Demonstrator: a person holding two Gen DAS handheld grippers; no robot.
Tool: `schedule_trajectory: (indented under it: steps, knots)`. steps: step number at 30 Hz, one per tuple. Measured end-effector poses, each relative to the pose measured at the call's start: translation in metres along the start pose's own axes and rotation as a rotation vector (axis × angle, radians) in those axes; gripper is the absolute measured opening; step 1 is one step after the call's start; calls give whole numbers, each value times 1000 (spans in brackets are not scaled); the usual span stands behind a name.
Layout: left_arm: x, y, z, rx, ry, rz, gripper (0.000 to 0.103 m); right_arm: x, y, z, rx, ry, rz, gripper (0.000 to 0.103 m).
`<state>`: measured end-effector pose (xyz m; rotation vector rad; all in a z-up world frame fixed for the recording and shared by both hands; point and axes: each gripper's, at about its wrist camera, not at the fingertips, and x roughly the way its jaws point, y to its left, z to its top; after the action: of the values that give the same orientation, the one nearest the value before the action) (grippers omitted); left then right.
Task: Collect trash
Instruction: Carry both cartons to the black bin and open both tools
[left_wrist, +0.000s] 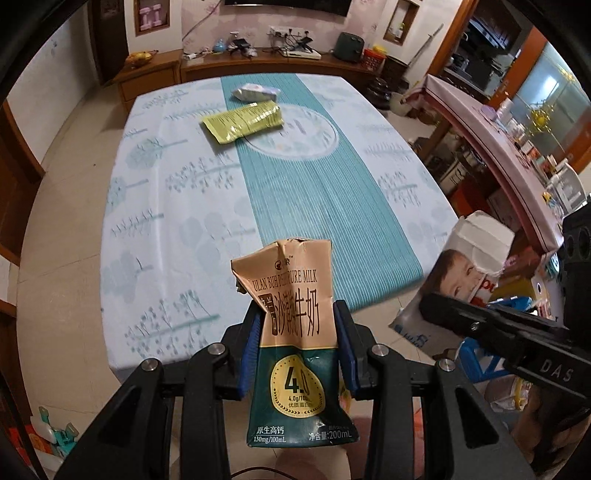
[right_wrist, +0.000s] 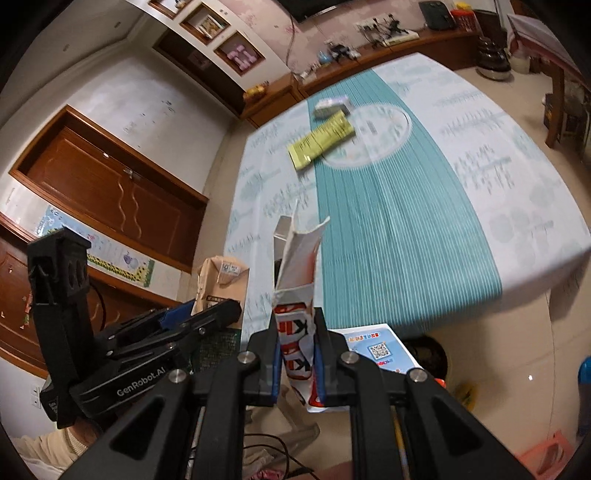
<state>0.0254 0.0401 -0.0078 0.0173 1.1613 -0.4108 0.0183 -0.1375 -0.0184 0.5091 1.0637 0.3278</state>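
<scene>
crumpled tan-and-green milk carton (left_wrist: 295, 332), top crushed.

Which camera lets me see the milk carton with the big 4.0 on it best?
The left wrist view: the milk carton faces the camera between the left gripper's pads, print readable. The right wrist view shows only its tan top beside that gripper, from the side.
</scene>
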Motion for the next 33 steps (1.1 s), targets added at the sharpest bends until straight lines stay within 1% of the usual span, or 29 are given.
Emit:
schedule_trajectory:
  steps: [3,8,10,15,19,26,33]
  knots:
    - [7,-5,-13,3,9,-1,36,6,-9,-16,28,29,-14,13]
    - [35,-13,-40,10,33,13,36,24,-38,-44,99,84,-32,13]
    - [52,-16,-52,7,53,20,36,33,-51,-55,134,104,-30,13]
    - [106,-17,-85,-37,119,27,36,66,-95,-85,236,144,-28,13]
    - [156,-14,-109,-82,157,42,36,103,-133,-109,310,173,-13,14]
    - [248,-9,-149,-102,170,90,37,184,-206,-152,407,215,-29,14]
    - [321,1,-179,-137,199,136,38,262,-257,-182,465,268,-52,17]
